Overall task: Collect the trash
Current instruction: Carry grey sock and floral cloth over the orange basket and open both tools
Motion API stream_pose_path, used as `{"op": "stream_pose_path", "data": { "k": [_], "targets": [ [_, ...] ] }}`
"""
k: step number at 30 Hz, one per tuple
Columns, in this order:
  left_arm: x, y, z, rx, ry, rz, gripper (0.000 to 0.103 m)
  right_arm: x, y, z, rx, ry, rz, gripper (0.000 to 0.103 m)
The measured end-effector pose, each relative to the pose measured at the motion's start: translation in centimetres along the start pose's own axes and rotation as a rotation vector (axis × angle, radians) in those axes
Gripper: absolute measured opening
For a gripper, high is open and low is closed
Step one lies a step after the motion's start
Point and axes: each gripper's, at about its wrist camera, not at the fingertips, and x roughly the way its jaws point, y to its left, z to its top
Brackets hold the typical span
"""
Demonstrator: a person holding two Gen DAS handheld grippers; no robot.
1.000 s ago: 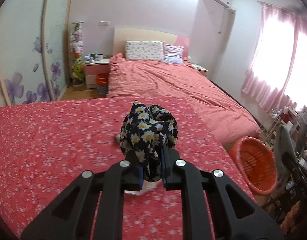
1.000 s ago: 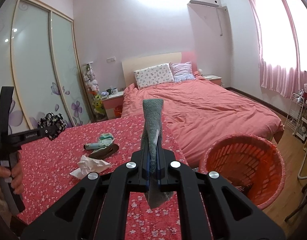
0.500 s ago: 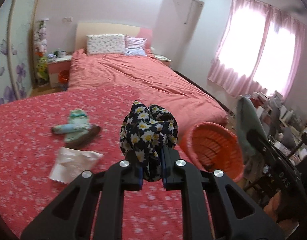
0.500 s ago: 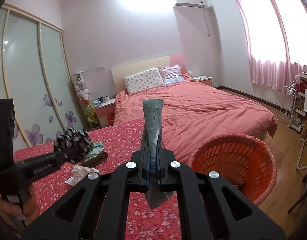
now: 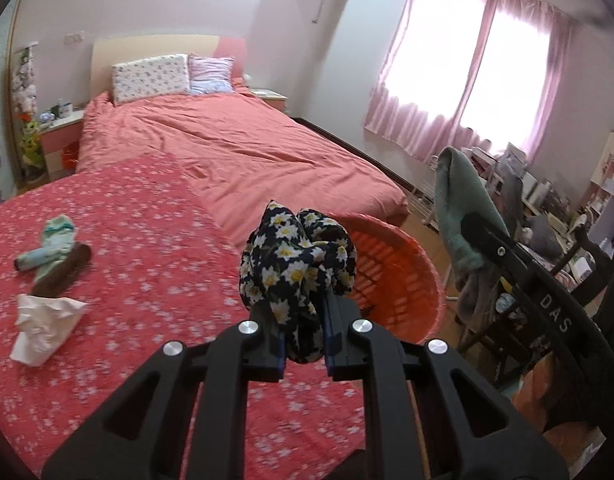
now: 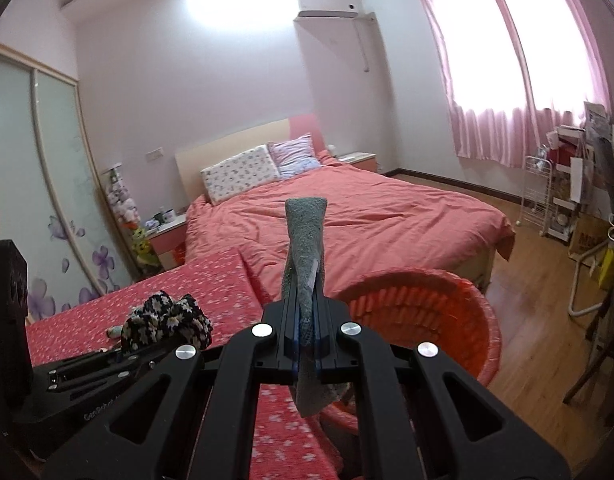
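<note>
We read "DAS" on R gripper, clamping 1 sock; L gripper pinches 1 scrunchie near 1 basket.

The left claw has its fingers closed on a bunched floral cloth, held up off the surface. The right claw pinches a grey sock upright between nearly touching fingers. The two claws sit side by side, the left one just beside the right.
</note>
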Motion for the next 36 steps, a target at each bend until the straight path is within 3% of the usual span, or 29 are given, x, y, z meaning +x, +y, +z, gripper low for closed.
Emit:
{"op": "stream_pose_path", "data": {
  "k": [29, 32, 36],
  "targets": [
    [13.0, -4.9, 0.5, 0.034, 0.13, -0.093, 0.017, 5.2, -7.3, -1.3, 0.141, 0.088, -0.049, 0.005],
    [14.6, -5.3, 0.4, 0.033, 0.147, -0.087, 0.02, 5.9, -7.9, -1.5, 0.158, 0.103, -0.043, 0.005],
    [16.0, -4.9, 0.4, 0.022, 0.17, -0.069, 0.033, 6.8, -8.7, -1.8, 0.184, 0.13, -0.031, 0.008]
  ]
}}
